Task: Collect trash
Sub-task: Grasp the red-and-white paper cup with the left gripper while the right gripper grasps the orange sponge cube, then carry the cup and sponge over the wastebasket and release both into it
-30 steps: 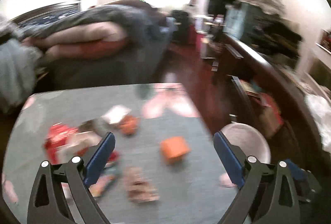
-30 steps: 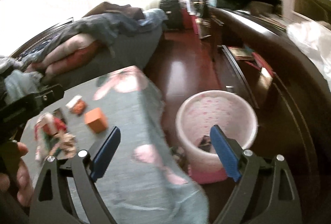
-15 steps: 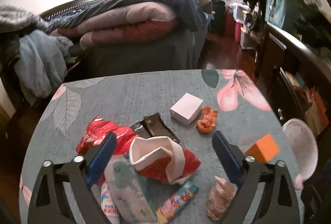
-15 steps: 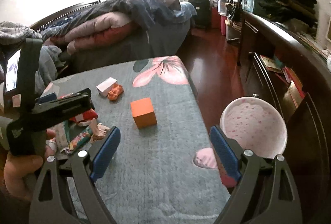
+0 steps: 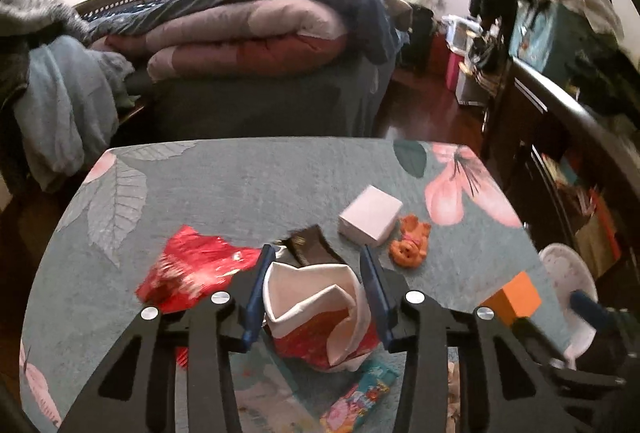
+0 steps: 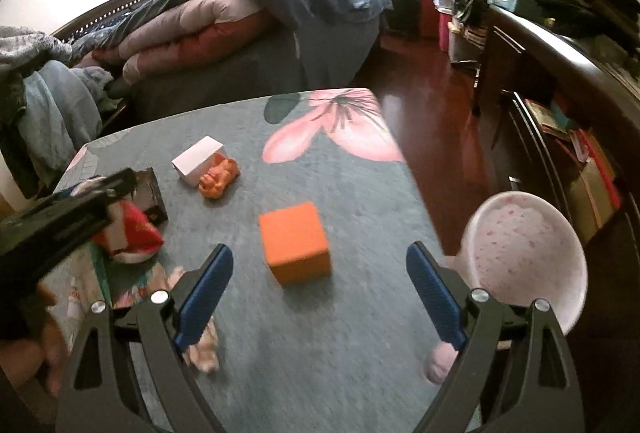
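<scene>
Crumpled red-and-white paper cup lies at near left of the floral-cloth table, between the blue pads of the left gripper; jaws have just been closing, pads apparently touching its sides, contact unclear. Red wrapper just left. Right gripper stands wide, empty, orange box just beyond. Pink bin right, on the floor.

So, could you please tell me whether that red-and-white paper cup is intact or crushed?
Crushed: the paper cup lies on its side, rim folded inward, between the left claw.

Left tongs narrower, around cup
</scene>
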The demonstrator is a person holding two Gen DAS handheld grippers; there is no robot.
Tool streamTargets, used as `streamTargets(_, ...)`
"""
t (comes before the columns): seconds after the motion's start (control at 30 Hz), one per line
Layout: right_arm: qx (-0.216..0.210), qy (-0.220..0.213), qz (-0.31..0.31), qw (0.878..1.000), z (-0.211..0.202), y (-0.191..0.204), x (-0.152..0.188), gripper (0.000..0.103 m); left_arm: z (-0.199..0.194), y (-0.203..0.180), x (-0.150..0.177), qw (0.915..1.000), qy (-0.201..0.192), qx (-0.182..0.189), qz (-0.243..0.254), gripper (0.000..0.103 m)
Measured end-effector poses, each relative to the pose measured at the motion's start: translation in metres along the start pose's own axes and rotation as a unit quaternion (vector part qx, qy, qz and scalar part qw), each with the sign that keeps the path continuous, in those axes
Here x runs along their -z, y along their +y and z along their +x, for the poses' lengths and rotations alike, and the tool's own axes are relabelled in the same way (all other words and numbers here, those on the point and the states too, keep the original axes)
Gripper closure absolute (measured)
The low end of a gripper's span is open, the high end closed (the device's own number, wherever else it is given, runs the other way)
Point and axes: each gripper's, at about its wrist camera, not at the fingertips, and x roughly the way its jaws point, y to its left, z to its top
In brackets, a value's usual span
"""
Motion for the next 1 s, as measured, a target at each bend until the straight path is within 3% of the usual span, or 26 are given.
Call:
streamTargets(0.1, -0.001, 0.006, -0.011, 1.0, 0.011, 0.009, -0.004, 0.021, -0.01, 0.012, -0.003, 0.9998, -0.009, 0.006, -0.016, 0.06)
streamTargets(0.33, 0.017, 0.02, -0.04, 0.999, 0.024, 0.023, -0.005, 0.064, -0.036, 0.045, -0.011, 0.9964, -0.033, 0.041, -0.067, 0.061)
streamTargets(0.57, 0.005, -0.011, -0.034, 0.999, -0.006, 0.02, -0.008, 0.064, -0.059, 0.059, -0.013, 0.9934, -0.048, 0.058, -0.088, 0.061)
streamTargets(1.0, -0.024, -0.041, -0.029, 0.998, -0.073, 0.014, 0.007, 0.064, -0.093, 0.039, -0.009, 0.9936, -0.068, 0.063, -0.066, 0.061)
